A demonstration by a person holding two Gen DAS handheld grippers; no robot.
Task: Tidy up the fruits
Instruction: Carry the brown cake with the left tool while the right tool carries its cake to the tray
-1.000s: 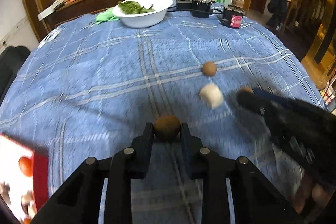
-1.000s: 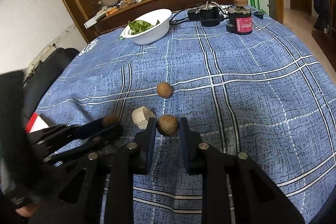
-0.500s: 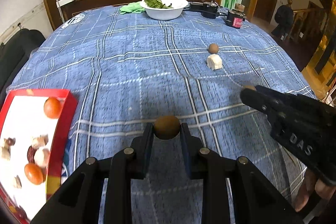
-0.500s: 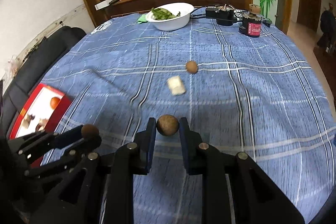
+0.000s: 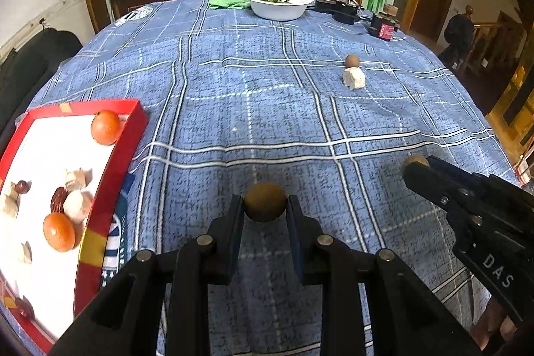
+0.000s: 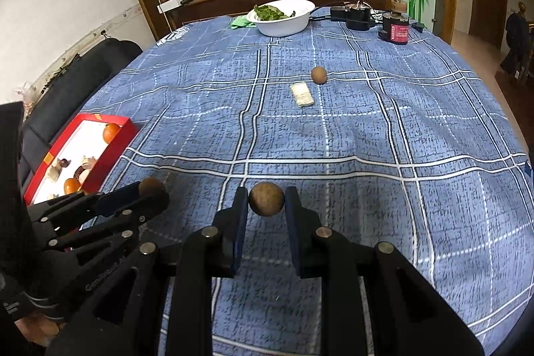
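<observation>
Two views. Left wrist: the left gripper point(image 5: 265, 211) clamps a brown fruit point(image 5: 265, 202) above the blue cloth point(image 5: 233, 109), with the red tray point(image 5: 110, 162) near left. Right wrist: the right gripper point(image 6: 266, 204) pinches a second brown fruit point(image 6: 266, 198); a third round fruit point(image 6: 318, 75) lies far off on the cloth.

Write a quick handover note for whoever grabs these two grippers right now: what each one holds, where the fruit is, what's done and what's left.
Left gripper: shut on a brown round fruit, above the cloth near the red tray.
Right gripper: shut on a second brown fruit, beside the left.
Done: the tray already holds two orange fruits, red dates and pale pieces.
Left: put both held fruits in the tray, then fetch the last brown fruit and the pale chunk next to it, mid-table toward the white bowl.
</observation>
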